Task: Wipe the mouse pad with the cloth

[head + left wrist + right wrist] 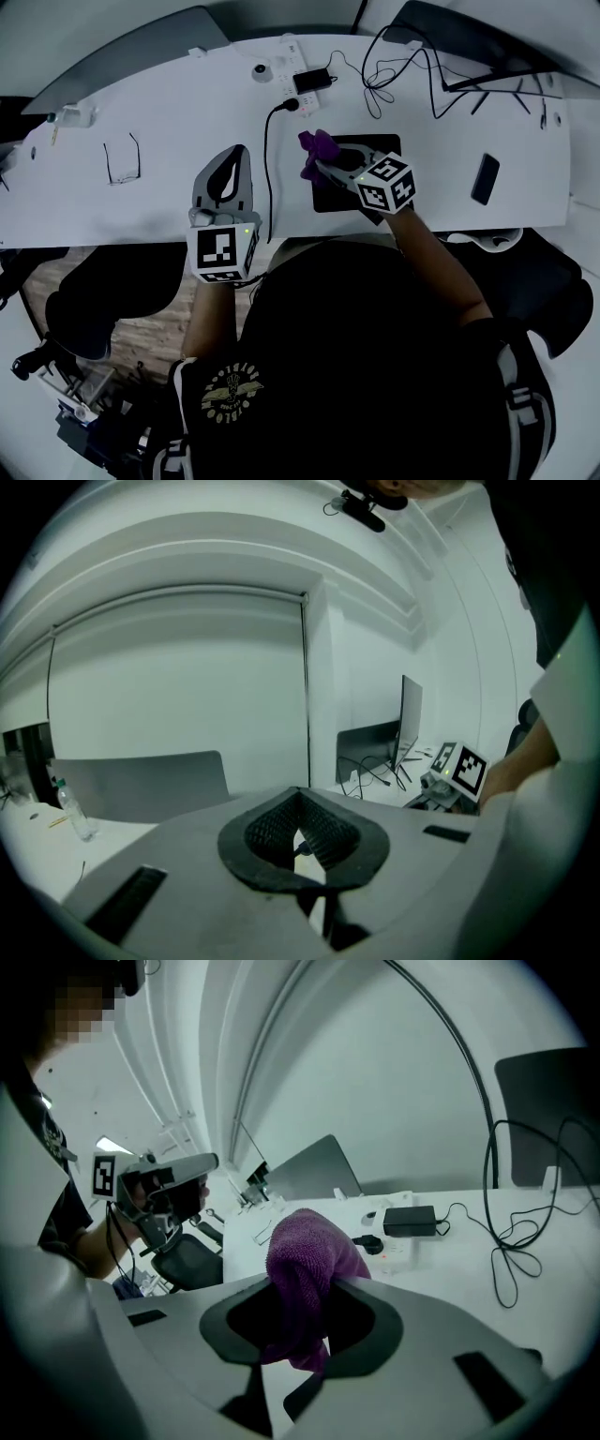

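A black mouse pad (pixel 382 146) lies on the white desk (pixel 159 202) in front of me. My right gripper (pixel 315 167) hovers over the pad's left part, shut on a purple cloth (pixel 319 147) that bunches out past its jaws. In the right gripper view the cloth (pixel 305 1258) sticks up between the closed jaws of the right gripper (pixel 298 1327). My left gripper (pixel 223 183) rests at the desk's near edge, left of the pad, shut and empty. The left gripper (pixel 300 797) shows nothing between its pads in its own view.
A black cable (pixel 267 169) runs down the desk between the grippers. A power strip with a charger (pixel 309 80) and tangled cords (pixel 403 66) lie at the back. Glasses (pixel 122 157) sit at the left, a phone (pixel 485 178) at the right, a small bottle (pixel 73 115) far left.
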`<state>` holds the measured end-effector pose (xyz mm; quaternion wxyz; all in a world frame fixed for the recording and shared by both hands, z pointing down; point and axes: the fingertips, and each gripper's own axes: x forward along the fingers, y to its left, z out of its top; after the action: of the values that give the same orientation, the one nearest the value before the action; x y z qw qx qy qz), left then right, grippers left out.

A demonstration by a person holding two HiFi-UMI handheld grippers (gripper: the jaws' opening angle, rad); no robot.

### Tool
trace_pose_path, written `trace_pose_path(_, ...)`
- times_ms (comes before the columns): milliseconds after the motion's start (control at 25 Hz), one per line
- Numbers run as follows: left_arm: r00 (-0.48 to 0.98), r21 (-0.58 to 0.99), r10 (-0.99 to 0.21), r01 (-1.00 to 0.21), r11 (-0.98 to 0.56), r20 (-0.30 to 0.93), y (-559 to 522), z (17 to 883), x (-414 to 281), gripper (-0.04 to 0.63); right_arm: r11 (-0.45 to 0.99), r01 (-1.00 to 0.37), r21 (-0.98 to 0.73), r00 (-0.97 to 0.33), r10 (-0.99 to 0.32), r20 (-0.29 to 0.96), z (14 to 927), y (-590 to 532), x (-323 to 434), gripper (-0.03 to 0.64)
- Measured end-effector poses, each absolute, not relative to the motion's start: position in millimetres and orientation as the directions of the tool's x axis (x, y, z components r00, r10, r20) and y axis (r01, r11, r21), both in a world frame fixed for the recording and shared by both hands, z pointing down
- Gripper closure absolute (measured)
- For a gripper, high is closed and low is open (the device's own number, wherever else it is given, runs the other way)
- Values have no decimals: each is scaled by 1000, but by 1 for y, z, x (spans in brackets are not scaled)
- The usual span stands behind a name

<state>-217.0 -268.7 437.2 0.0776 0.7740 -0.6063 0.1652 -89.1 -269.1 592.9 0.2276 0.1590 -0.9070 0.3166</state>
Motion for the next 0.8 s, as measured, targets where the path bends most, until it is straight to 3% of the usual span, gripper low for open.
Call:
trace_pose_path(320,171,-70,-899,-974,-217,404,-263,454,-221,593,733,-419,-536,-824,-59,563,650,-274,-112,508)
trace_pose_path(800,183,-64,-891,-971,-229,415,-260,458,-217,593,692,-588,-419,-645,-87,760,727,-279,-62,508)
